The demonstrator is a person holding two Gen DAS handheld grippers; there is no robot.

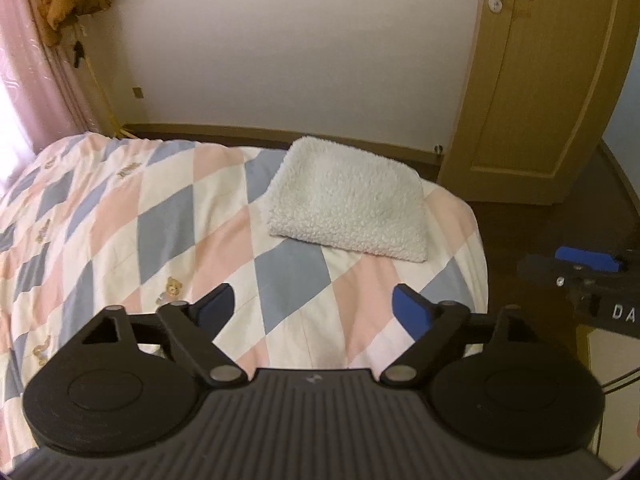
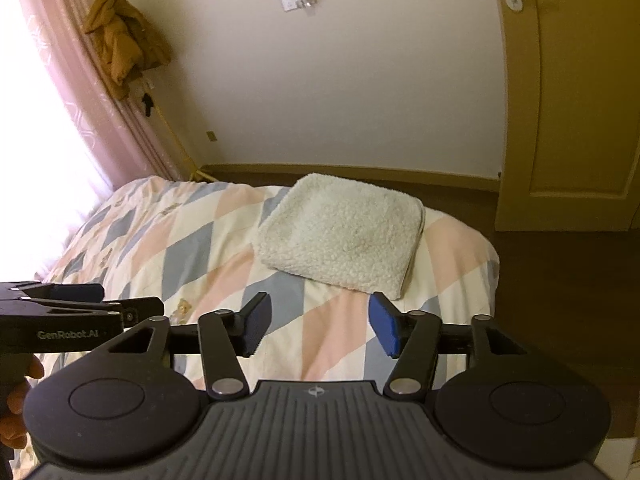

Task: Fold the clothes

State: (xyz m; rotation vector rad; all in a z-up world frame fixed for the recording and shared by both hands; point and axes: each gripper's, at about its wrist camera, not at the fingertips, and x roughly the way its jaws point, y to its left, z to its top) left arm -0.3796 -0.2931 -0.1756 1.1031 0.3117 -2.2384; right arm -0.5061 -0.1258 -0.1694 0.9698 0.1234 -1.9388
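Both wrist cameras look forward and down over the bed (image 1: 168,216) toward the far wall (image 2: 340,92), sharing the folded fleece (image 1: 348,204).

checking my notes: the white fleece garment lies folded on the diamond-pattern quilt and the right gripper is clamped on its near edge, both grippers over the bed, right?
Not quite. The right gripper is open and holds nothing; the right wrist view shows its blue pads apart, short of the garment's near edge. The rest stands: the white fleece garment lies folded on the diamond-pattern quilt, and the left gripper is over the bed too.

Left hand-held gripper (image 1: 314,312) spread wide, empty, above bed (image 1: 160,220); folded white fleece garment (image 1: 348,204) lying ahead (near far corner); right hand-held gripper (image 1: 576,264) at edge.
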